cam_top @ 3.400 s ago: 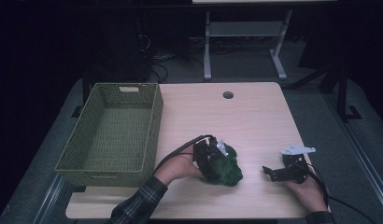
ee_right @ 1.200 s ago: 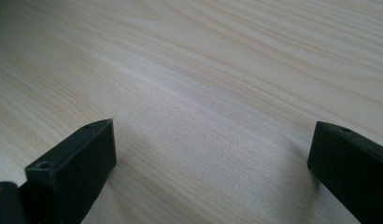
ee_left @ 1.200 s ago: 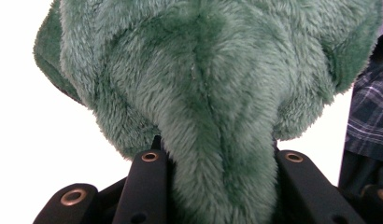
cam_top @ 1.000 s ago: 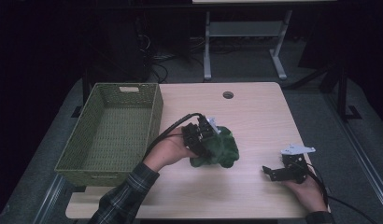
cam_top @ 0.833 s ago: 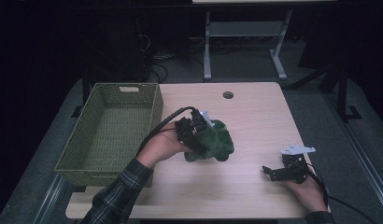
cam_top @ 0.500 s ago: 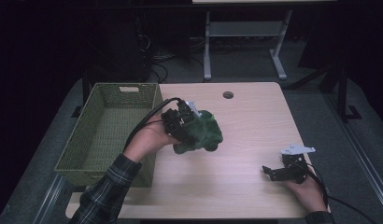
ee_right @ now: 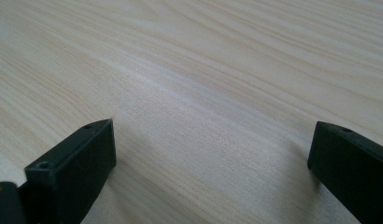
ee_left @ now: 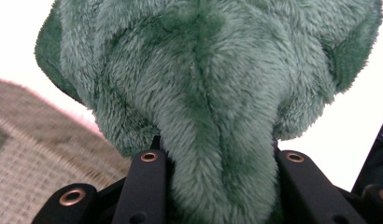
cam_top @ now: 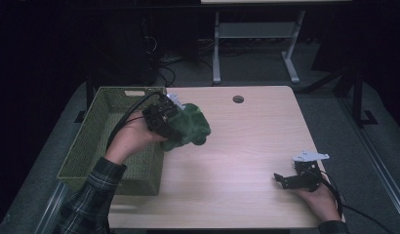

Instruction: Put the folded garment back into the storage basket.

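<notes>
The left tool (cam_top: pixel 172 127) pinches a green plush toy (cam_top: pixel 188 127), its two black jaws pressed into the fur on either side of a narrow fold, as the left gripper view shows with the plush toy (ee_left: pixel 213 93) bulging out above them. In the high view the toy sits left of centre in the frame, lifted off the bench (cam_top: pixel 247 146) and hanging just at the right rim of the green woven basket (cam_top: pixel 90 146), which fills the left part of the picture. The step in hand looks like carrying the toy over that rim and setting it inside. To do it well, the toy's hanging bulk should pass well above the basket wall before any lowering begins (soft fur can snag on woven edges and tip a light basket), and the pinch should hold steady until the toy is over the middle of the basket floor. Because the grip takes only a fold of plush, a quick swing could let it slide out, so a smooth, level move is the safer choice, followed by a short descent and then release. The right tool (cam_top: pixel 291 179) rests low at the lower right of the frame, its jaws spread wide over bare wood in the right gripper view, with nothing between them.
</notes>
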The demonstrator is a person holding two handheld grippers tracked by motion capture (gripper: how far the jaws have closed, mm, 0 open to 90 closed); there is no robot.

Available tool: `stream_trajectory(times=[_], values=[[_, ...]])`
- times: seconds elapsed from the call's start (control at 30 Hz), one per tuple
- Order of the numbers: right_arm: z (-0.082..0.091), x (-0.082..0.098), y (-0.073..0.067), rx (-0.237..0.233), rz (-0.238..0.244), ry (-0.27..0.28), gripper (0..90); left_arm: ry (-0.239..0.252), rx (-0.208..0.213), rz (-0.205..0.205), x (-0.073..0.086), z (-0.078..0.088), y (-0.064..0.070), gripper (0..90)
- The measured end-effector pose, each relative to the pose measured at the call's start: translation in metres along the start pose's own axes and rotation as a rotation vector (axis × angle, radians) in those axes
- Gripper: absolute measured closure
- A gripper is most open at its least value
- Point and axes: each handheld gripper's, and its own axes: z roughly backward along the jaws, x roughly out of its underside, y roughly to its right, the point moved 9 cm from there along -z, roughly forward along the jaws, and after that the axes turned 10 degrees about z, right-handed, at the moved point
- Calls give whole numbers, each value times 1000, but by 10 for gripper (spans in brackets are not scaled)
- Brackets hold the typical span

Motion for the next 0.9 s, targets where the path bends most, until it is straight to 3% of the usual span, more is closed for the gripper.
stream_trajectory(times=[0.47,0.57,0.9], values=[[0,0,0,6,-7,-1,5,41,-88,169,41,37,-65,664],[0,0,0,6,-8,-1,5,48,-126,217,50,41,-78,664],[0,0,0,5,-6,-2,5,7,-180,329,81,31,-112,663]])
